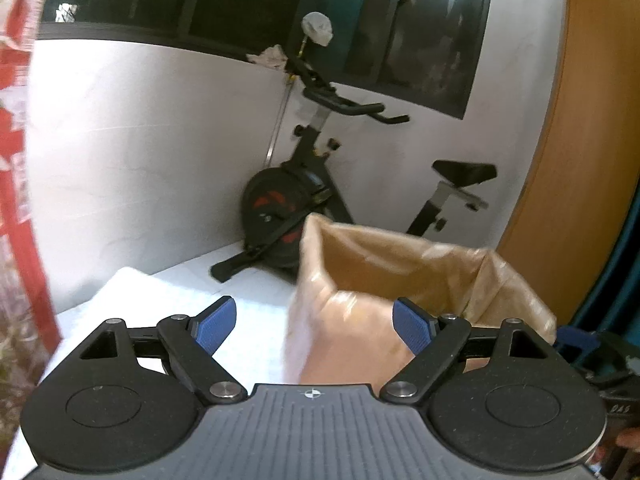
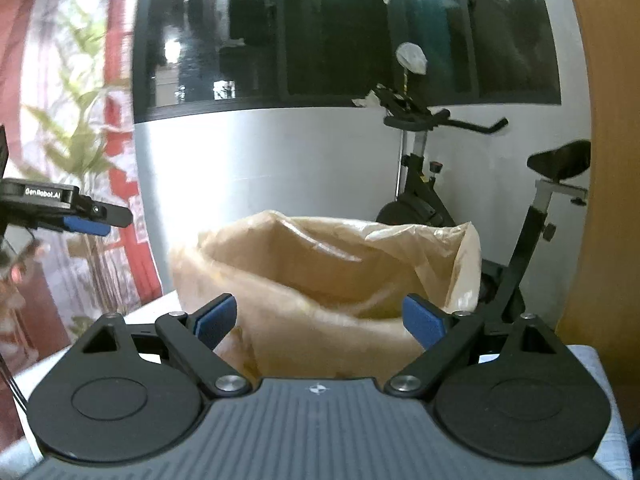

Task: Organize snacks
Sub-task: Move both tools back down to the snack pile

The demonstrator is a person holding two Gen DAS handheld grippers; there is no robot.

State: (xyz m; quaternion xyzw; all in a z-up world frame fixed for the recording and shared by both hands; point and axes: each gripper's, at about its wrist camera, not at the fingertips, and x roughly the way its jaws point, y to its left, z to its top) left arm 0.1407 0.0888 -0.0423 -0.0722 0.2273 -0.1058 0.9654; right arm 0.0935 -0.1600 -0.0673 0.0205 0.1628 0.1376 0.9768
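My left gripper (image 1: 314,322) has its jaws spread wide with nothing pinched, and my right gripper (image 2: 320,318) stands the same, blue pads (image 2: 423,321) apart and bare. The bag (image 2: 320,264), a thin tan plastic one, stands open-mouthed on the white worktop (image 1: 168,292) straight ahead of both; in the left view its near left corner falls between my pads, in the right view its near wall fills the gap, but I cannot tell whether any pad touches it. No snacks show in either view, and the inside of the bag is too blurred to say what it holds. I judge the step in hand is taking hold of the bag's rim to open it or steady it. To do it well, I would take the near rim at two well-separated spots, one gripper to each side, closing on a single layer of film rather than a bunched fold, and pull gently outward so the mouth stays wide. The film looks limp, so a hard tug could topple the bag or slide it across the worktop. The exercise bike (image 1: 304,200) behind is well apart and no concern.
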